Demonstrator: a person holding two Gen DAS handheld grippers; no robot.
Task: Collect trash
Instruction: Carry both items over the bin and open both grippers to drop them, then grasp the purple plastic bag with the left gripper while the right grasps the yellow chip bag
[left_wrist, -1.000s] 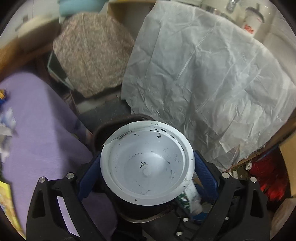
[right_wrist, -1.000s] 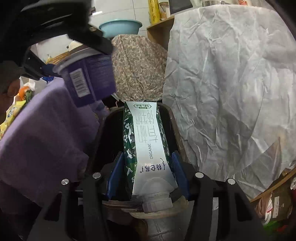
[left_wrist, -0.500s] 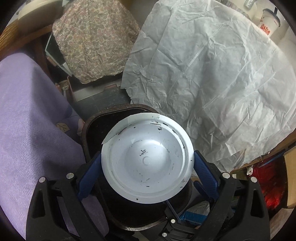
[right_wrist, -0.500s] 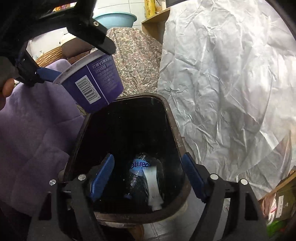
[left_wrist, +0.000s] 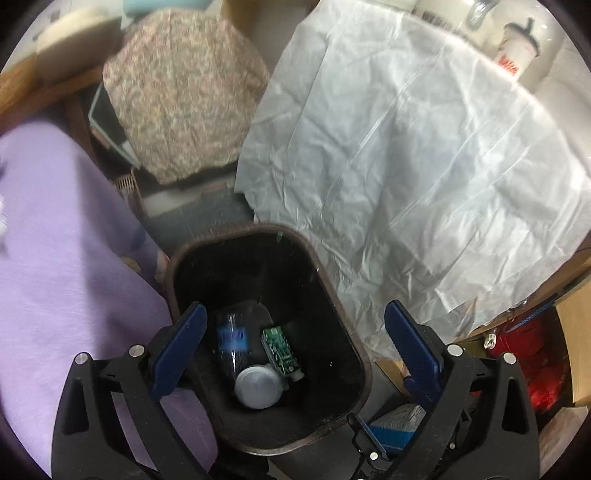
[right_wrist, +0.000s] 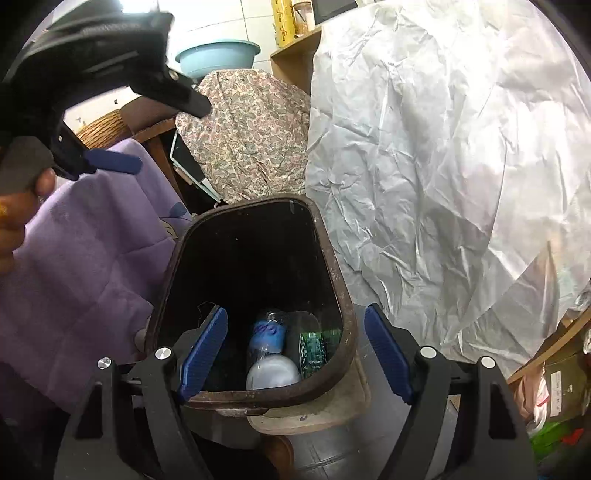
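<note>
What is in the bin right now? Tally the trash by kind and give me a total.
Inside the brown bin:
Plastic bottle, blue label: 1
Green and white carton: 1
White cup: 1
Total: 3

Both grippers hang over the bin with jaws apart and nothing between them.

1. A lived-in home, a cluttered storage corner by the look of it.
2. A purple blanket (right_wrist: 85, 258) drapes the furniture on the left.
3. A floral cloth (left_wrist: 184, 110) and a crinkled white sheet (right_wrist: 443, 166) cover stored things.
4. A teal basin (right_wrist: 218, 55) sits before a tiled wall (right_wrist: 255, 18).
5. A dark trash bin (left_wrist: 177, 266) stands on the floor.
</note>
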